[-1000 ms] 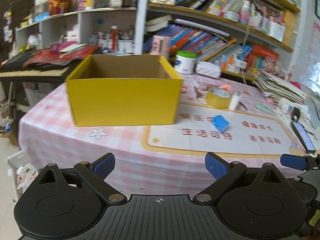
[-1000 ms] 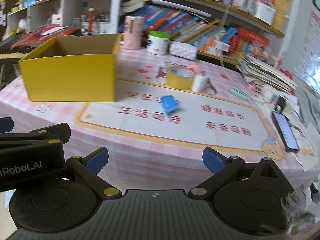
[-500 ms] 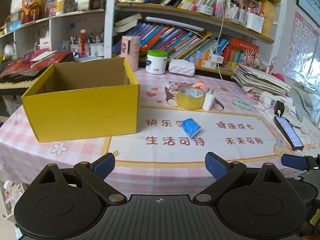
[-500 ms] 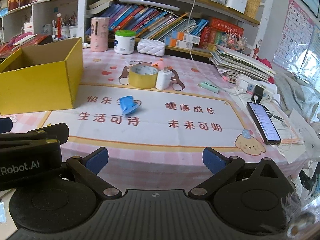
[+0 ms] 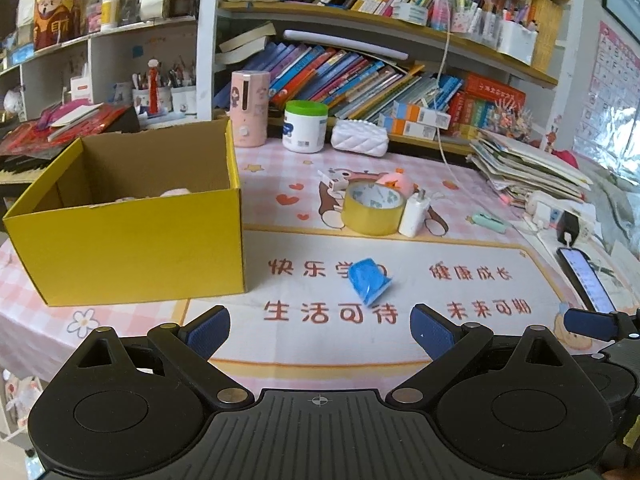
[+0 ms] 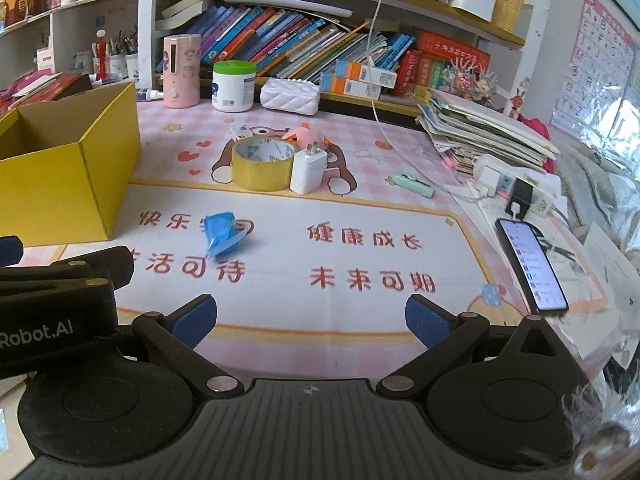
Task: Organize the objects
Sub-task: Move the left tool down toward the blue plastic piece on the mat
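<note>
Both grippers, left gripper (image 5: 320,330) and right gripper (image 6: 311,318), are hovering empty, fingers apart. The blue packet (image 5: 367,279) is lying on the table (image 5: 500,248), right of the yellow box (image 5: 132,240), near the tape roll (image 5: 373,209).

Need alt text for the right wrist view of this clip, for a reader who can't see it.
The open, empty right gripper hovers at the near edge of a pink table mat where a small blue packet lies. Behind it a yellow tape roll touches a white charger; a yellow box stands left, a lit phone right.
</note>
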A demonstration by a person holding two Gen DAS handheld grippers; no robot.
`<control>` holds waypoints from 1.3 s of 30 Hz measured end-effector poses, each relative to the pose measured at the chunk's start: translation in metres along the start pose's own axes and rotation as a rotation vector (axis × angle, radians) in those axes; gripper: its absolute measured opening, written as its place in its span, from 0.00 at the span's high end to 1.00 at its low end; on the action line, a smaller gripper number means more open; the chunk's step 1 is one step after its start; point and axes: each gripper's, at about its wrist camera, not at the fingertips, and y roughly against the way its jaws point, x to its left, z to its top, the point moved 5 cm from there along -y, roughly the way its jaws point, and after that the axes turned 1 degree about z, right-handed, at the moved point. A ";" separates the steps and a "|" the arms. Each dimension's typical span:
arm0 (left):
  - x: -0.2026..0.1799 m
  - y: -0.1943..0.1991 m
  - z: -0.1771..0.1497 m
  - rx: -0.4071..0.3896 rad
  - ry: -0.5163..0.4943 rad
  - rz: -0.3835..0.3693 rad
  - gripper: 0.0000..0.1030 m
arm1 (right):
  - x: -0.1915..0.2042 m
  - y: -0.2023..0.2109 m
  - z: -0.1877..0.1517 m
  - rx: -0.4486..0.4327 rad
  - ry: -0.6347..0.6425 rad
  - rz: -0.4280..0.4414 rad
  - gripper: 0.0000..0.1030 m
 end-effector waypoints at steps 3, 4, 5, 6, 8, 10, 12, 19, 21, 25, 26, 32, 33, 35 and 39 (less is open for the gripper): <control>-0.002 -0.009 0.006 0.003 0.017 0.013 0.05 | -0.003 -0.011 0.009 0.002 0.018 0.015 0.01; -0.003 -0.012 0.008 0.003 0.022 0.019 0.05 | -0.004 -0.015 0.012 0.002 0.024 0.020 0.01; -0.004 -0.016 0.010 0.002 0.028 0.023 0.05 | -0.005 -0.018 0.016 0.002 0.030 0.024 0.01; -0.005 -0.019 0.013 0.003 0.034 0.026 0.05 | -0.007 -0.022 0.019 0.001 0.035 0.028 0.01; -0.009 -0.026 0.017 0.005 0.045 0.032 0.05 | -0.011 -0.029 0.025 0.001 0.046 0.035 0.01; -0.013 -0.034 0.020 0.007 0.054 0.038 0.05 | -0.015 -0.038 0.031 0.004 0.057 0.041 0.01; -0.017 -0.041 0.023 0.010 0.064 0.044 0.05 | -0.019 -0.046 0.036 0.007 0.066 0.047 0.01; -0.034 -0.065 0.032 0.025 0.086 0.069 0.05 | -0.037 -0.074 0.048 0.023 0.098 0.076 0.01; -0.039 -0.070 0.034 0.028 0.089 0.080 0.05 | -0.043 -0.082 0.051 0.027 0.105 0.081 0.01; -0.044 -0.082 0.039 0.033 0.124 0.116 0.07 | -0.059 -0.098 0.057 0.042 0.105 0.082 0.01; -0.044 -0.086 0.040 0.035 0.135 0.124 0.07 | -0.063 -0.102 0.059 0.045 0.104 0.079 0.01; -0.055 -0.108 0.041 0.068 0.146 0.153 0.12 | -0.089 -0.123 0.066 0.056 0.087 0.042 0.01; -0.057 -0.112 0.041 0.075 0.145 0.156 0.12 | -0.092 -0.126 0.067 0.057 0.083 0.038 0.01; -0.062 -0.121 0.039 0.093 0.138 0.161 0.15 | -0.101 -0.132 0.068 0.060 0.075 0.032 0.01; -0.069 -0.136 0.035 0.128 0.125 0.172 0.17 | -0.113 -0.141 0.071 0.057 0.062 0.025 0.01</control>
